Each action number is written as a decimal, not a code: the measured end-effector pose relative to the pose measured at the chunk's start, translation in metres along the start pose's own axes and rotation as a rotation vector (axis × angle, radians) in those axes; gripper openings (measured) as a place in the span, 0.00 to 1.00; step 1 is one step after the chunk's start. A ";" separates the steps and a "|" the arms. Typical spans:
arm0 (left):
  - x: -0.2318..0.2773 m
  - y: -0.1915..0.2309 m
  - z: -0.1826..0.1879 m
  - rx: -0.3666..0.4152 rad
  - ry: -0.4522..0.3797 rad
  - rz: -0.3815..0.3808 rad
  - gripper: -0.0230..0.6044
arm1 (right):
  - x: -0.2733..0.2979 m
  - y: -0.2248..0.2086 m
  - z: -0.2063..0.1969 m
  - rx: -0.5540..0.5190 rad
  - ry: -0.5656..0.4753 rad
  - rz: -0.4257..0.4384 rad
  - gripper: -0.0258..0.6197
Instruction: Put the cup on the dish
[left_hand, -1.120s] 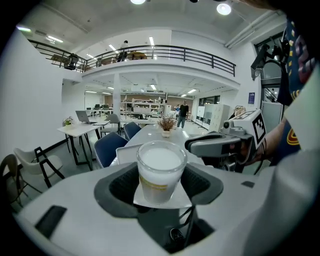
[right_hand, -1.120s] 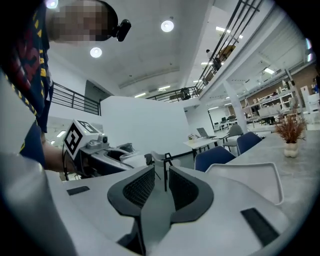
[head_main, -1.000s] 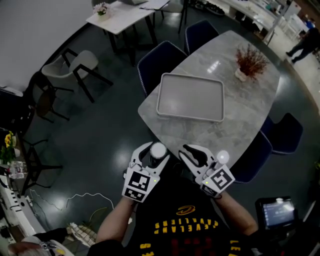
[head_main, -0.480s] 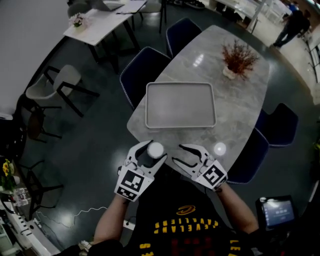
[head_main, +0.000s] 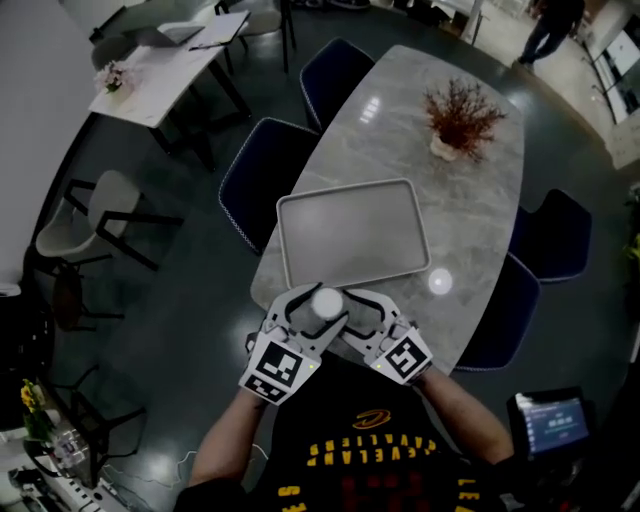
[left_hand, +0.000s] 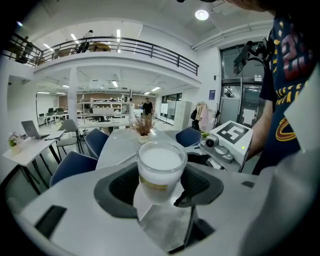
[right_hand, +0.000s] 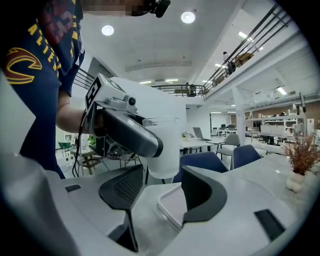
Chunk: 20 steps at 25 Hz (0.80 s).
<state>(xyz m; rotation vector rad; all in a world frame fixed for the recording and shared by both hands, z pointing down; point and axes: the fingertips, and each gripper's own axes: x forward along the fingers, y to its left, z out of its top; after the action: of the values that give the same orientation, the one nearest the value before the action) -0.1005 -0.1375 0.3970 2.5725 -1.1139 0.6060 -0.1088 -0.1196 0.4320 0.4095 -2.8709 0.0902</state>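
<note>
Oval grey marble-pattern table (head_main: 470, 200) in an open office hall, seen from above. The frosted white tumbler-shaped cup (left_hand: 160, 170) is off the surface. It is clamped upright between the pads of the left gripper (head_main: 312, 308), over the table's near edge and just short of the shallow grey rectangular tray (head_main: 350, 235) that serves as the dish. The tray is bare. The right gripper (head_main: 356, 312) sits close on the cup's right. Its jaws have just been opening and stand wide apart, pressing on nothing, with the cup just beyond their tips.

Likely hazards:
- The crowding right jaws may knock the cup or the left jaw as the cup goes forward.
- A base set on the tray's raised rim would tip the cup.
- An early release would drop it at the table edge.

Whether the cup holds liquid cannot be told.

Far along the table stands a white pot of dried reddish twigs (head_main: 458, 115). Dark blue chairs (head_main: 265, 165) ring the table on a dark glossy floor, and a white desk (head_main: 160, 70) lies far left.
</note>
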 end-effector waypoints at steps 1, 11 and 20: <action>0.004 0.004 0.001 0.004 0.005 -0.015 0.45 | 0.003 -0.005 0.002 -0.002 -0.003 -0.013 0.39; 0.055 0.039 -0.007 0.038 0.043 -0.112 0.45 | 0.026 -0.060 -0.012 0.017 0.038 -0.190 0.39; 0.095 0.064 -0.015 0.061 0.042 -0.132 0.45 | 0.039 -0.101 -0.040 0.060 0.092 -0.260 0.39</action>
<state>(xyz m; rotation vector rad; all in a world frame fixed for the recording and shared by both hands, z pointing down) -0.0931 -0.2339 0.4606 2.6459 -0.9172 0.6686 -0.1073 -0.2228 0.4833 0.7648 -2.7030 0.1451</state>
